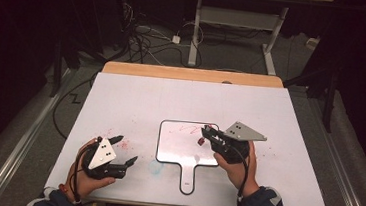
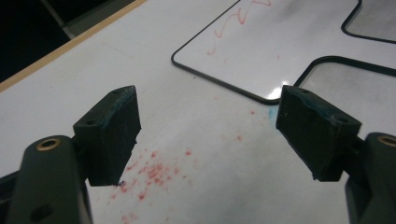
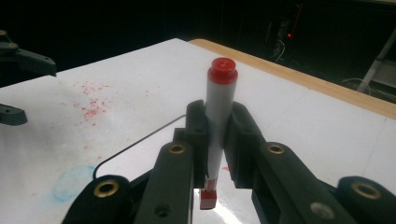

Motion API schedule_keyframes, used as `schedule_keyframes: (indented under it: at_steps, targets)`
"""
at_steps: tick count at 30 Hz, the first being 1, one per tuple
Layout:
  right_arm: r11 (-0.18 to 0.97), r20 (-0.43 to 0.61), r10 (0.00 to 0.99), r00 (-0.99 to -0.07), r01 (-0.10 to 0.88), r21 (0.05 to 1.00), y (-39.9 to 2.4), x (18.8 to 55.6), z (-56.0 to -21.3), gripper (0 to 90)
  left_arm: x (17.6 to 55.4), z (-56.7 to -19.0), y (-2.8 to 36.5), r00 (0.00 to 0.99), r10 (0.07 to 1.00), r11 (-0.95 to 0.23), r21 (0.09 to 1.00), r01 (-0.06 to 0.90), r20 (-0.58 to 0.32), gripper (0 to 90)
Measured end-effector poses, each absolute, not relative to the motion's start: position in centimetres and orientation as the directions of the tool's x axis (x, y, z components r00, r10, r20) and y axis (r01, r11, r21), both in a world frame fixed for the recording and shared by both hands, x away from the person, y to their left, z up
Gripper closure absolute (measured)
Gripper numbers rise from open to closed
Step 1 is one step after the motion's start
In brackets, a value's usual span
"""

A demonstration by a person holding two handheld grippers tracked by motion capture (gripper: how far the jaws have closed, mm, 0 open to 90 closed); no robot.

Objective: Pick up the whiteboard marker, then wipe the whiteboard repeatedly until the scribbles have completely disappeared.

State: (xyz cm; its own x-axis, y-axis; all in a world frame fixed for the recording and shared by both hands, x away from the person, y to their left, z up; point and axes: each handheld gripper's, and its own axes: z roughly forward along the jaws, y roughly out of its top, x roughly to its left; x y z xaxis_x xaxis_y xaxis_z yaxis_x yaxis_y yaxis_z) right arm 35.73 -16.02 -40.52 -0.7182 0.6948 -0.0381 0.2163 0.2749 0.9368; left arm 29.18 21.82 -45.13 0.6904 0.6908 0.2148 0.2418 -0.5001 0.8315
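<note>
One white table point(image 1: 121, 97) carries a small handled whiteboard point(image 1: 177, 142) near the middle of its near edge, red scribble at the board's far edge. The right gripper point(image 1: 203, 134) hovers over the board's right edge, jaws clamped on a red-capped marker point(image 3: 217, 121). The left gripper point(image 1: 124, 150) sits by the near left corner over red specks point(image 2: 154, 170), jaws spread wide and holding nothing.

Red specks point(image 1: 117, 138) and a blue smudge point(image 1: 156, 167) stain the white table point(image 1: 136, 99). Behind the table, cables point(image 1: 144, 39) lie on the floor beside a desk frame point(image 1: 238, 22).
</note>
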Motion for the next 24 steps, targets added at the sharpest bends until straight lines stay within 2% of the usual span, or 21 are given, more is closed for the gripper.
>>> schedule_keyframes:
  at_steps: [3, 24]
  targets:
    - [0.273, -0.037, 0.7, -0.713, 0.219, 0.937, -16.0, 36.1, -40.6, 81.6, 29.1, -45.1, 22.1, 0.685, 0.703, -0.478, 0.841, 0.255, 0.192, 20.7]
    - [0.304, -0.055, 0.685, -0.726, 0.217, 0.928, -13.8, 38.1, -41.5, 81.6, 28.1, -45.9, 22.4, 0.685, 0.698, -0.516, 0.809, 0.28, 0.207, 20.7]
